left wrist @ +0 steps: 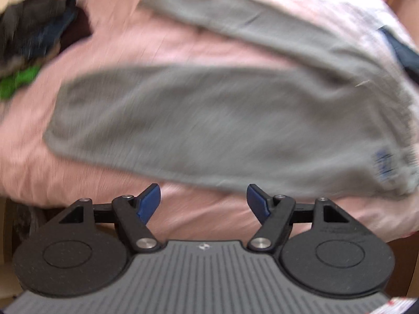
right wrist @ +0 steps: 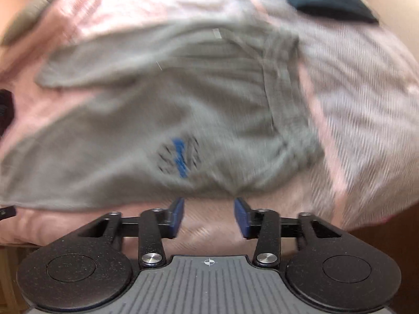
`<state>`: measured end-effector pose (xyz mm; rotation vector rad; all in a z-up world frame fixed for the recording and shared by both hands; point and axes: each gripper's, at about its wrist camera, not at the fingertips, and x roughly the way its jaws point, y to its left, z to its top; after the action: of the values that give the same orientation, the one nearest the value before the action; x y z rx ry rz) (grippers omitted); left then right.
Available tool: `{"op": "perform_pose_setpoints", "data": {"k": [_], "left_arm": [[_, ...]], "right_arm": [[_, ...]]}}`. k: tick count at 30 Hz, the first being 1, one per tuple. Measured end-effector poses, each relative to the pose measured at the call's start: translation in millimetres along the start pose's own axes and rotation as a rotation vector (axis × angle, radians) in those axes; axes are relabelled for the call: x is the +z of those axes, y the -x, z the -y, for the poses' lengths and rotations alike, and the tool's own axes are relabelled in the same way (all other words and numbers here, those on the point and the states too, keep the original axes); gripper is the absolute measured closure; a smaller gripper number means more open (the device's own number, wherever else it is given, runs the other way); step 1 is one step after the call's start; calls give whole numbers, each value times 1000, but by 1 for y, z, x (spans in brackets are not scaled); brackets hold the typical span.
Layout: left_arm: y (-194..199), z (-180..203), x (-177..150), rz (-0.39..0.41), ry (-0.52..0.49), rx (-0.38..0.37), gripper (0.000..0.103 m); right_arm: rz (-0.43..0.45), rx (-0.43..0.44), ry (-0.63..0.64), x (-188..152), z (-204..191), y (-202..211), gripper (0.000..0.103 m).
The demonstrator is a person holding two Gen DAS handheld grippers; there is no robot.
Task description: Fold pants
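Grey sweatpants [left wrist: 209,120] lie spread on a pink bedcover [left wrist: 157,41], both legs running to the left, the waist at the right. A blue and black print [right wrist: 180,157] marks the cloth near the waist. My left gripper [left wrist: 203,198] hovers open just short of the near leg's lower hem, nothing between its blue pads. In the right wrist view the same sweatpants [right wrist: 167,110] fill the middle. My right gripper [right wrist: 209,214] is open too, close to the waist's near edge, holding nothing. Both views are motion-blurred.
A heap of dark, blue and green clothes [left wrist: 34,41] sits at the far left of the bed. A folded dark navy garment [right wrist: 324,2] lies at the far right on a pink-and-white striped sheet [right wrist: 366,91]. The bed's near edge runs just below both grippers.
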<state>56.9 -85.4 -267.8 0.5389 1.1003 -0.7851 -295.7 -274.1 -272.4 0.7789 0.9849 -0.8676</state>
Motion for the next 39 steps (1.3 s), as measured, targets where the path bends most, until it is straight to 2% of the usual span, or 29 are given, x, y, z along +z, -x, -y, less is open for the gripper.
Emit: {"op": "perform_pose_setpoints", "data": {"k": [3,6,10,14,24,30,39], "left_arm": [[41,31,14,66,-32,-24,31],[78,65,15,110,-73,-10,28],[115,94,-5,121,-80,-18,26],[147,110,-33,122,-65,-11,26],[210,114,-91,178,-44,39,24],[228,113,-108,202,-36,46,24],[240,119,-122,224,-46,50,24]], "right_arm": [[73,47,32,9,-5,40,49],[99,86,75,13,-3,73,45],[119,87,139,0,-1,115,44],[113,127,150,-20,7,140,43],[122,158,210,-62,11,178,43],[126,165,245,-79,11,186,43],[134,169,271,-87,15,195,43]]}}
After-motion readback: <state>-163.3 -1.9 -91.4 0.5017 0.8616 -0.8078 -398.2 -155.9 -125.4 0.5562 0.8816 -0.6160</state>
